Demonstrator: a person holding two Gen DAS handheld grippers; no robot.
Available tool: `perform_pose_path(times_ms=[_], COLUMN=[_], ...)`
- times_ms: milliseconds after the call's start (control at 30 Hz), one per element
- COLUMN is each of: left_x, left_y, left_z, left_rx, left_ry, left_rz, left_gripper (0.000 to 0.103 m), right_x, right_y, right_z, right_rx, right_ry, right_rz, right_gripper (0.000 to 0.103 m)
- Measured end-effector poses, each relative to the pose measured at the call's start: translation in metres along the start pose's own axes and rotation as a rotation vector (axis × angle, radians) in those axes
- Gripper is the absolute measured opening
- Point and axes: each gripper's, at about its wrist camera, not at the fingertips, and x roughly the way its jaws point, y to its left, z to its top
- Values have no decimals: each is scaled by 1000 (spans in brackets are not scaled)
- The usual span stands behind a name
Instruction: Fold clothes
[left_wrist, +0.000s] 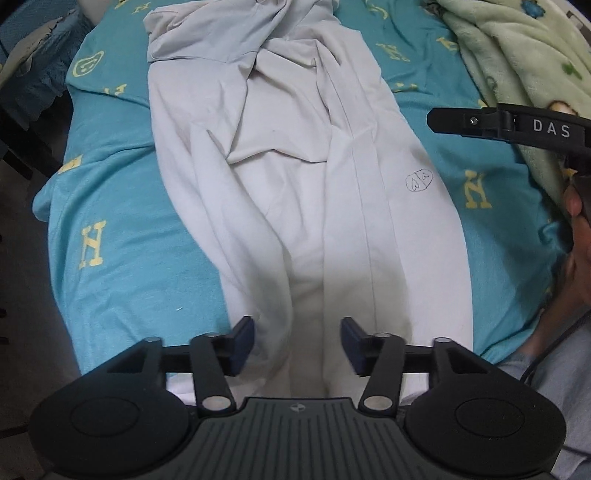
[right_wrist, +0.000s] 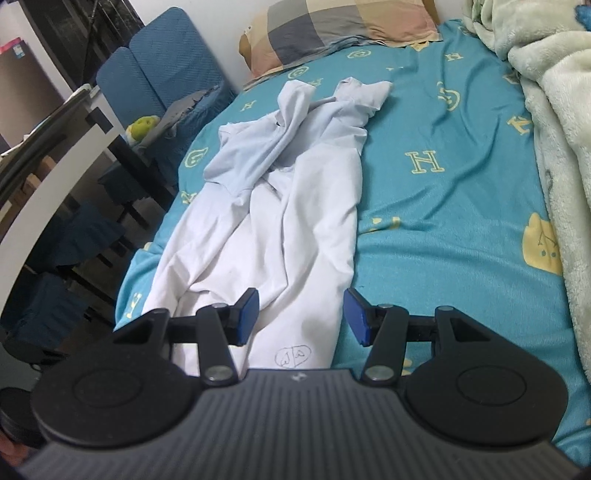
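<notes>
White shirt (left_wrist: 295, 177) lies lengthwise on the turquoise bedsheet (left_wrist: 122, 206), sleeves bunched at the far end. My left gripper (left_wrist: 297, 341) and right gripper (right_wrist: 301, 314) hover over its near hem with jaws apart. I judge a clean fold needs wrinkles flattened and both hem corners pinched evenly.

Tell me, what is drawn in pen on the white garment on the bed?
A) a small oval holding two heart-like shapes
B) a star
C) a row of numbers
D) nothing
A: the white garment carries a small oval doodle with two heart-like shapes inside.
</notes>
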Motion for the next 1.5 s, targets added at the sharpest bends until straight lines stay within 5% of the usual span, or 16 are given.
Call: perform_pose_path(times_ms=[233, 300, 367, 600, 700, 833, 967, 1033, 1133, 1233, 1500], left_x=[3, 4, 3, -41, -36, -21, -36, -43, -35, -19, -1], left_y=[13, 16, 13, -26, -44, -45, -2, 26, 60, 82, 67], left_z=[-15, -19, -22, -26, -31, -37, -40, -42, -50, -56, -51], left_rx=[78, 100, 122, 148, 150, 116, -73, -185, -339, -451, -373], left_ry=[74, 95, 111, -2, -7, -7, -102, -142, -137, -74, -50], left_rz=[27, 35, 34, -95, -149, -146, -187, -207, -205, -241, -269], left_gripper=[62, 50, 4, 4, 9, 31, 70, 80, 80, 77, 78], right_x=[3, 1, 0, 0, 2, 2, -6, -10, -11, -10, 2], right_y=[3, 3, 1, -2, -2, -3, -1, -1, 6, 20, 26], right_z=[1, 1, 0, 0, -1, -7, -18, -28, -44, -63, -82], right_rx=[-19, -19, -15, -5, -9, -9, -4, 39, 65, -13, 66], right_ry=[15, 14, 14, 23, 36, 84, 152, 190, 299, 374, 468], right_rz=[7, 5, 2, -2, 1, 11, 27, 49, 100, 42, 96], right_gripper=[54, 54, 55, 55, 54, 54, 55, 57, 67, 67, 67])
